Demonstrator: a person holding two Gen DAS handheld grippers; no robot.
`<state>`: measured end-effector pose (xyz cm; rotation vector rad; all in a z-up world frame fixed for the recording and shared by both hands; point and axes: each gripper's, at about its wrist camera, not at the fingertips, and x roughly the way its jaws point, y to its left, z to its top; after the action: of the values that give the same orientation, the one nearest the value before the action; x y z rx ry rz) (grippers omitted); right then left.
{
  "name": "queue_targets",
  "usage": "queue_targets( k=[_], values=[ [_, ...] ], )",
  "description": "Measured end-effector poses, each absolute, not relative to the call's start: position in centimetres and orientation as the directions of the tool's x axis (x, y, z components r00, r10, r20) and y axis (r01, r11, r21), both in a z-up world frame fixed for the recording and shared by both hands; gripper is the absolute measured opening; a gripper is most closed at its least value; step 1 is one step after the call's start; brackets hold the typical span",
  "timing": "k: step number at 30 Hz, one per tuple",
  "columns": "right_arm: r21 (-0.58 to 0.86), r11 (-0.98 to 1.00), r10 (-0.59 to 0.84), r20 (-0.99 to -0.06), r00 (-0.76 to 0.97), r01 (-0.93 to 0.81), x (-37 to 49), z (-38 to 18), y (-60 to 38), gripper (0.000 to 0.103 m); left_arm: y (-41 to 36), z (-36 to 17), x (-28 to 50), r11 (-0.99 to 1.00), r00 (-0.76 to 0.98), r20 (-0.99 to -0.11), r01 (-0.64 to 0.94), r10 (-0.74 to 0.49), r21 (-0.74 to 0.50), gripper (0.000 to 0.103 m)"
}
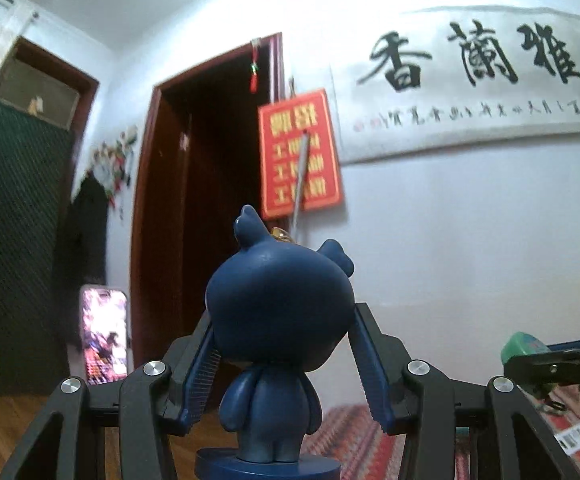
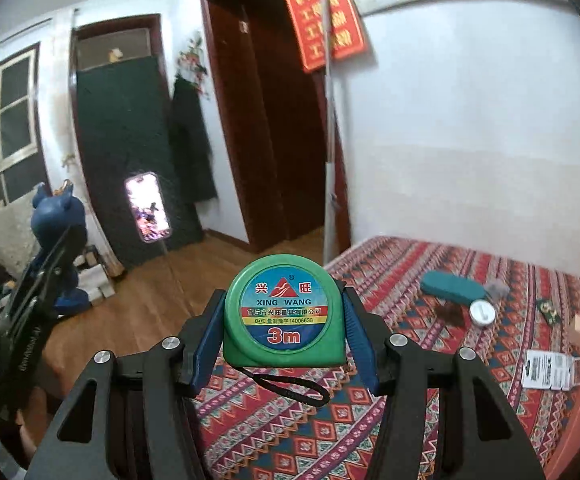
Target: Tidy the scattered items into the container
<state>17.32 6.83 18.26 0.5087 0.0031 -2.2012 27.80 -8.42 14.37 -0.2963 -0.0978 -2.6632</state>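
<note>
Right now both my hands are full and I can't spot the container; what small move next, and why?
Probably tilt both wrists down to find it. The left gripper holds the blue figurine, the right gripper the green tape measure, both aloft facing the wall; no container shows.

Blue figurine (image 1: 277, 320) and green tape measure (image 2: 283, 316) held upright aloft.

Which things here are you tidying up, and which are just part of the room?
For the job:
- blue figurine, in the left hand-held gripper
- green tape measure, in the right hand-held gripper
- teal case, white round tin, barcode card, on the patterned cloth

Just lying about:
- phone
- red poster
- calligraphy scroll
</note>
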Motion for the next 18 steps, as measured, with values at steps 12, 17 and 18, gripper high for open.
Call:
queue_targets(
  k=[12, 17, 18],
  values=[
    [0.173, -0.631, -0.761, -0.329, -0.559, 0.756, 18.9, 19.1, 8.5, 0.059, -8.6, 14.3, 27.6, -0.868, -0.837, 0.284, 0.496, -0.467, 0.033, 0.054],
    [0.17, -0.628, -0.762, -0.329, -0.557, 0.759, 18.8, 19.1, 8.3, 0.059, -8.7, 14.1, 27.6, -0.846, -0.808, 0.33, 0.531, -0.488, 0.051, 0.054],
    [0.17, -0.628, -0.763, -0.329, -0.557, 0.76, 18.8, 19.1, 8.2, 0.059, -8.7, 14.0, 27.6, -0.841, -0.803, 0.335, 0.539, -0.493, 0.054, 0.054]
  ],
)
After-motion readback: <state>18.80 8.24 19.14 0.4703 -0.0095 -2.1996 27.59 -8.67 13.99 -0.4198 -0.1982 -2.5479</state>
